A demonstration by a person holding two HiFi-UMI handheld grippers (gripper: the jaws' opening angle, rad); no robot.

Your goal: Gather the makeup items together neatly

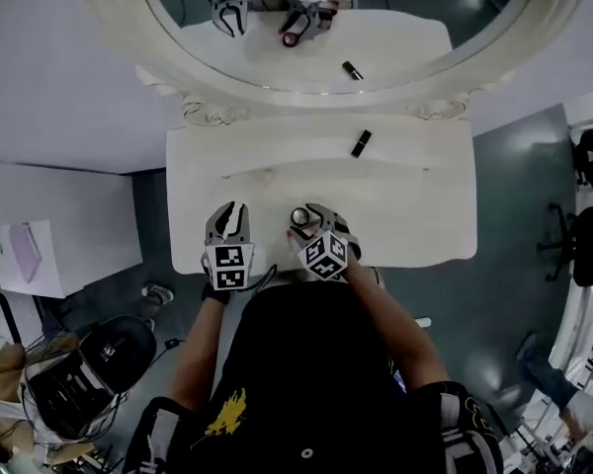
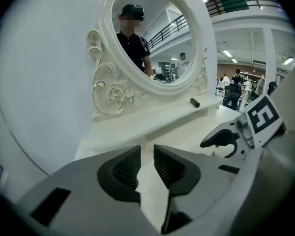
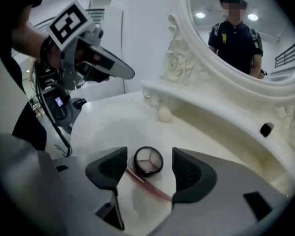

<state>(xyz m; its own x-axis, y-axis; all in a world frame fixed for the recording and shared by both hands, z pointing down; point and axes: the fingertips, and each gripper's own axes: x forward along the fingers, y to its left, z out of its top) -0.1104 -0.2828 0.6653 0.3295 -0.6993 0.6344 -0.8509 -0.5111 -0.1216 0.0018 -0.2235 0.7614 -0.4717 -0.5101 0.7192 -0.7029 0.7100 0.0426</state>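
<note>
A round compact (image 3: pixel 148 161) with a three-part pan lies on the white dressing table (image 1: pixel 415 215), between the jaws of my right gripper (image 3: pixel 150 152). Those jaws stand apart, with a gap on each side of the compact. A blurred pink stick (image 3: pixel 152 187) lies slantwise on the table beside it. In the head view the compact (image 1: pixel 299 216) is at the tips of the right gripper (image 1: pixel 313 215). To its left, my left gripper (image 1: pixel 232 208) holds nothing, its jaws (image 2: pixel 146 149) a narrow gap apart. A black lipstick (image 1: pixel 361 143) (image 2: pixel 194 102) lies on the raised shelf under the mirror.
The carved oval mirror (image 1: pixel 326 85) stands behind the shelf. A small pale rounded object (image 3: pixel 163 114) rests by the mirror base on the left. The table's front edge is just under both grippers. Bags (image 1: pixel 79 373) sit on the floor at left, and an office chair (image 1: pixel 583 235) at right.
</note>
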